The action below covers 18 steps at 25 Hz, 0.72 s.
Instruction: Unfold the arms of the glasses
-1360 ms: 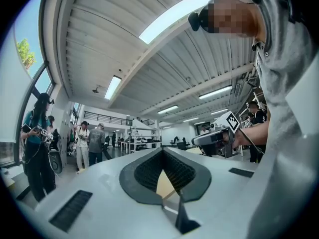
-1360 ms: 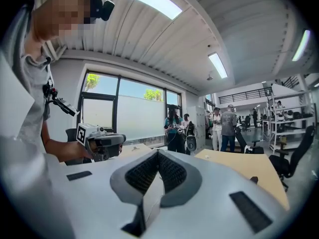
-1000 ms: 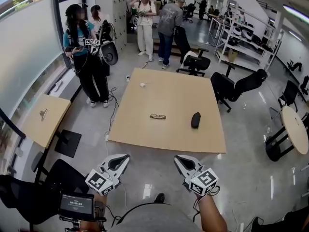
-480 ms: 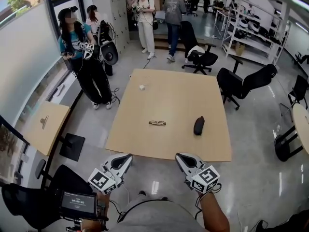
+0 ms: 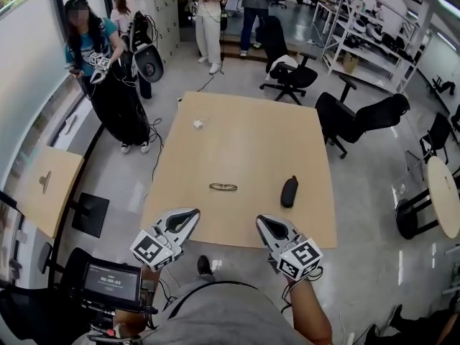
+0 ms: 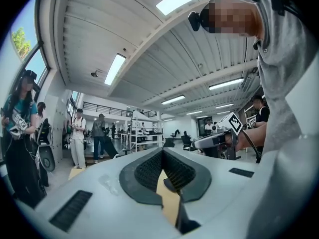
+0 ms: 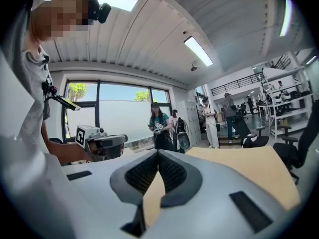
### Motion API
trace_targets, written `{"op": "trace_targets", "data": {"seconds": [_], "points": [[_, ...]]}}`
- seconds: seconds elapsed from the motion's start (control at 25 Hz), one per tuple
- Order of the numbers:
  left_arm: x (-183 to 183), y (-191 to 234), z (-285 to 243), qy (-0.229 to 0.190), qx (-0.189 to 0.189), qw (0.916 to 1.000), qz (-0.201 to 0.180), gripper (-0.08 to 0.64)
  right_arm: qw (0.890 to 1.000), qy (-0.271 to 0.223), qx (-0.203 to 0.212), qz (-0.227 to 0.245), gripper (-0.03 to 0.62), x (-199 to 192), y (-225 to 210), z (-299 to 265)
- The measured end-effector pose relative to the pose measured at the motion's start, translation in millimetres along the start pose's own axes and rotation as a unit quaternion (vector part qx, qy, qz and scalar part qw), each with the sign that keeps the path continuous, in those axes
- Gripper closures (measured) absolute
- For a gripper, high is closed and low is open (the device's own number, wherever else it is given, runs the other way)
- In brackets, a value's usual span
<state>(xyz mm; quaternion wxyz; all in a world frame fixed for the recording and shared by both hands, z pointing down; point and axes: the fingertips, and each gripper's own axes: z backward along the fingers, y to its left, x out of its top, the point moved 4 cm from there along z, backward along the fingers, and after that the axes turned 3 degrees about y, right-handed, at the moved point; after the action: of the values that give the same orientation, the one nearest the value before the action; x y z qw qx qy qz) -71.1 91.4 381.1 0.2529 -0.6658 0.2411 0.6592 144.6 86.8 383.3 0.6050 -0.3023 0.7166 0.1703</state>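
Note:
The folded glasses (image 5: 223,187) lie on the wooden table (image 5: 237,142), near its front middle. A black glasses case (image 5: 289,191) lies to their right. My left gripper (image 5: 192,213) hangs just short of the table's near edge, shut and empty, left of the glasses. At the same edge my right gripper (image 5: 261,221) is also shut with nothing in it. In the left gripper view the jaws (image 6: 160,151) meet at the tips, and the right gripper view shows its jaws (image 7: 158,152) closed over the tabletop (image 7: 239,168). Neither gripper touches the glasses.
A small white object (image 5: 198,124) sits far back on the table. Black office chairs (image 5: 359,117) stand at the right and behind. People (image 5: 90,56) stand at the back left. A small side table (image 5: 39,189) is at the left, a round one (image 5: 442,196) at the right.
The table has come closer: both grippers advanced from open floor to its near edge, side by side. Both stayed shut and empty.

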Motion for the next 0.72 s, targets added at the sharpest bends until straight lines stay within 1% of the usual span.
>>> {"op": "trace_targets", "data": {"seconds": [0.12, 0.24, 0.36, 0.48, 0.6, 0.72], "points": [[2, 39, -19, -0.011, -0.006, 0.9999, -0.004, 0.555, 1.0, 0.006, -0.009, 0.009, 0.584, 13, -17, -31], [-2, 77, -32, -0.012, -0.014, 0.9998, -0.01, 0.555, 1.0, 0.011, -0.017, 0.011, 0.584, 22, -29, -66], [-4, 112, -43, -0.023, -0.028, 0.9994, 0.0, 0.555, 0.999, 0.017, -0.027, 0.018, 0.584, 28, -42, -99], [-13, 145, -57, -0.021, -0.043, 0.9989, 0.005, 0.555, 0.999, 0.024, -0.038, 0.011, 0.584, 29, -57, -131], [-20, 159, -65, -0.015, -0.057, 0.998, 0.024, 0.555, 0.998, 0.04, -0.039, -0.01, 0.584, 23, -65, -150], [-29, 168, -80, -0.007, -0.066, 0.9974, 0.029, 0.555, 0.998, 0.054, -0.04, -0.02, 0.584, 16, -82, -163]]}}
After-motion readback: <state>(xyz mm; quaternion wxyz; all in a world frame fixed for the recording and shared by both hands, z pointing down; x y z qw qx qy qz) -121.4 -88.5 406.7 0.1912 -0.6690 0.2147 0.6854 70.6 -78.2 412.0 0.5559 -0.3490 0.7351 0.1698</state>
